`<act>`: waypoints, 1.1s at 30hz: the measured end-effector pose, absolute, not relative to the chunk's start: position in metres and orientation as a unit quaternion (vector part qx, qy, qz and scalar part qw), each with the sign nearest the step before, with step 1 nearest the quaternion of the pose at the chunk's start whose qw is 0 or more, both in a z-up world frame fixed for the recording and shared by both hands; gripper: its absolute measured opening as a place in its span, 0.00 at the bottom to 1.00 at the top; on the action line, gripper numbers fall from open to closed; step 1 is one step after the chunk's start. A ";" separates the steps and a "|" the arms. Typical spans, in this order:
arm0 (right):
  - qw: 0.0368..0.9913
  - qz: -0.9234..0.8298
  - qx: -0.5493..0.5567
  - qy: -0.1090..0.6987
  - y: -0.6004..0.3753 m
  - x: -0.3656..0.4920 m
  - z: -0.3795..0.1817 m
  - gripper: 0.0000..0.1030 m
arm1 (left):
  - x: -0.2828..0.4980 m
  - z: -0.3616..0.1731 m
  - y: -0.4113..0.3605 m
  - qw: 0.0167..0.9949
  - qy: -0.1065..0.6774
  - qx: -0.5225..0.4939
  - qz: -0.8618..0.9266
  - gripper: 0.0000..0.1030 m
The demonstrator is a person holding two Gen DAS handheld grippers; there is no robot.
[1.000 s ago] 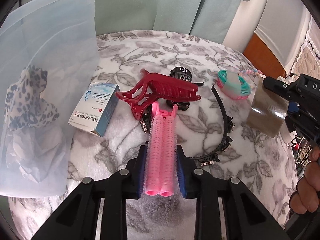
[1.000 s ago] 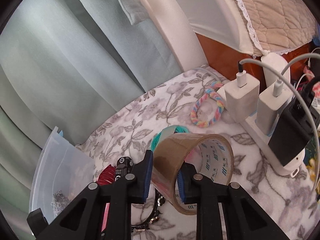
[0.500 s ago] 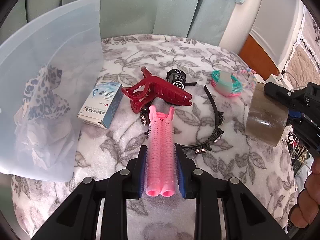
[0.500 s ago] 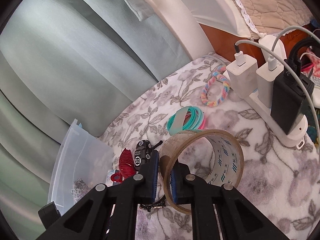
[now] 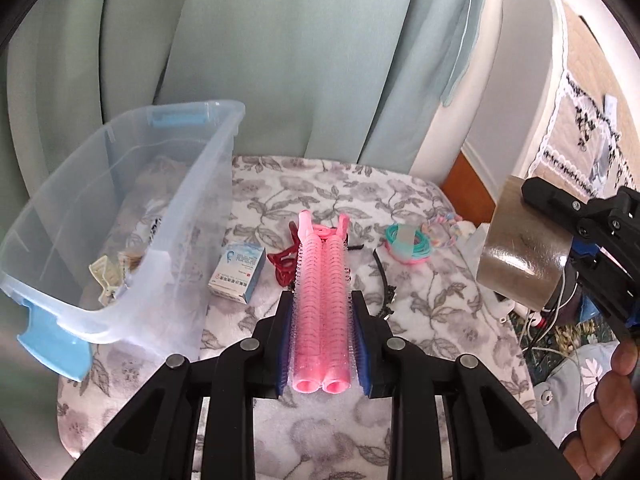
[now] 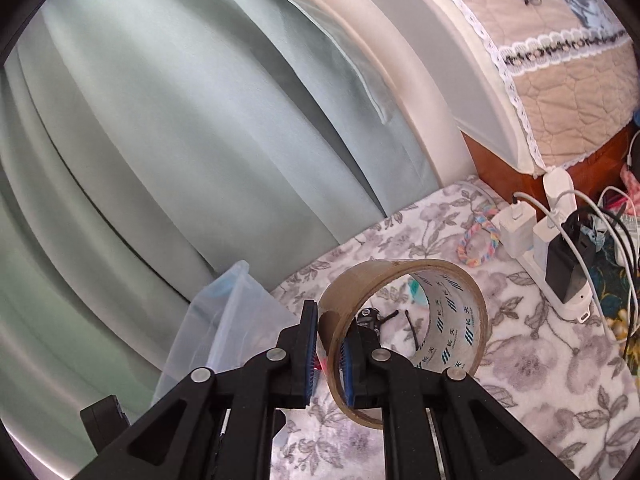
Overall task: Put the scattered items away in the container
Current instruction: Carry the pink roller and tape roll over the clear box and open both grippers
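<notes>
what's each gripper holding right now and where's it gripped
Left gripper holds the pink hair rollers by their sides, near the open ends. Right gripper holds the tape roll, pinching its band wall, one finger inside the ring and one outside.

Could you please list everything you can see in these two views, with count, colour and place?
Storage bin: one, clear with blue handles, left on the blanket.
Hair rollers: two, pink, in the left gripper.
Tape roll: one, brown, in the right gripper.
Small box: one, white and blue, beside the bin.
Claw clip: one, dark red, behind the rollers.
Hair ties: a bundle, teal and pink, far right.
Braided ring: one, pastel, by the chargers.
Left gripper: black, shut.
Right gripper: black, shut.
</notes>
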State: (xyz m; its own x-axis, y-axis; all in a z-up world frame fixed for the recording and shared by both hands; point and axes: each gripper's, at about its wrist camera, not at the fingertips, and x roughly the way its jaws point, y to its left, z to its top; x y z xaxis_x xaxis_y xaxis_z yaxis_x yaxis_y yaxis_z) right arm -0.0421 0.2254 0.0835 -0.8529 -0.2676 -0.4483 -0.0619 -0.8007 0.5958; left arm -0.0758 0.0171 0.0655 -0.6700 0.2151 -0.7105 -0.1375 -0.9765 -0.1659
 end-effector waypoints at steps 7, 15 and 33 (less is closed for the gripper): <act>0.074 -0.934 0.200 -0.287 0.203 -0.006 0.142 0.12 | -0.049 0.137 -0.005 0.096 -0.060 -0.297 0.948 0.27; 0.096 -0.943 0.151 -0.280 0.180 0.005 0.189 0.12 | -0.039 0.200 -0.052 0.067 -0.121 -0.217 0.966 0.27; 0.176 -0.936 0.148 -0.268 0.111 -0.015 0.190 0.12 | -0.016 0.199 -0.126 0.003 -0.191 -0.190 0.963 0.27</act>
